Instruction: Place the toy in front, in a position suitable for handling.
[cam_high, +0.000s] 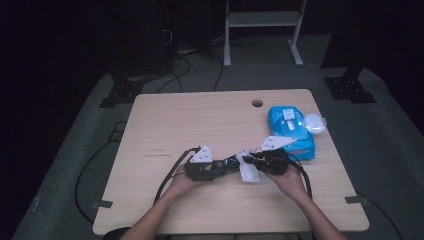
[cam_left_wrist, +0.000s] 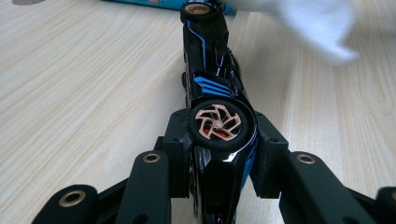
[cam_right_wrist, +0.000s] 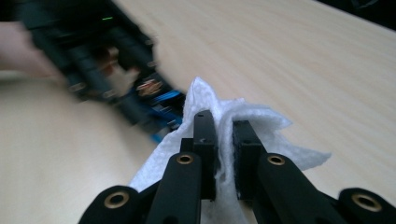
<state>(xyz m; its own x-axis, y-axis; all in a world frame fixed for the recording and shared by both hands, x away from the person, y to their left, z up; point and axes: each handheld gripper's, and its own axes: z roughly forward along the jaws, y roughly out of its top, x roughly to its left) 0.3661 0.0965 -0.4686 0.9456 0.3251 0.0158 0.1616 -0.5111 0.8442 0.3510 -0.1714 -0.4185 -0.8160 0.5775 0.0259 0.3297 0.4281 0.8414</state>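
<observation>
A black toy car (cam_left_wrist: 212, 70) with blue stripes and copper-coloured wheels lies on its side between the jaws of my left gripper (cam_left_wrist: 219, 140), whose pads press on its rear end. In the high view the car (cam_high: 227, 162) spans the gap between the two grippers near the table's front middle. My right gripper (cam_right_wrist: 224, 135) is shut on a crumpled white wipe (cam_right_wrist: 261, 116), held just beside the car's nose (cam_right_wrist: 161, 100). The wipe (cam_high: 249, 172) hangs below the right gripper (cam_high: 252, 161). The left gripper (cam_high: 219, 166) points right, toward it.
A blue pack of wipes (cam_high: 292, 131) with its white lid flipped up lies at the table's right edge, behind the right hand. A cable hole (cam_high: 257, 103) sits near the wooden table's (cam_high: 175, 120) far edge. Cables trail from both grippers over the front edge.
</observation>
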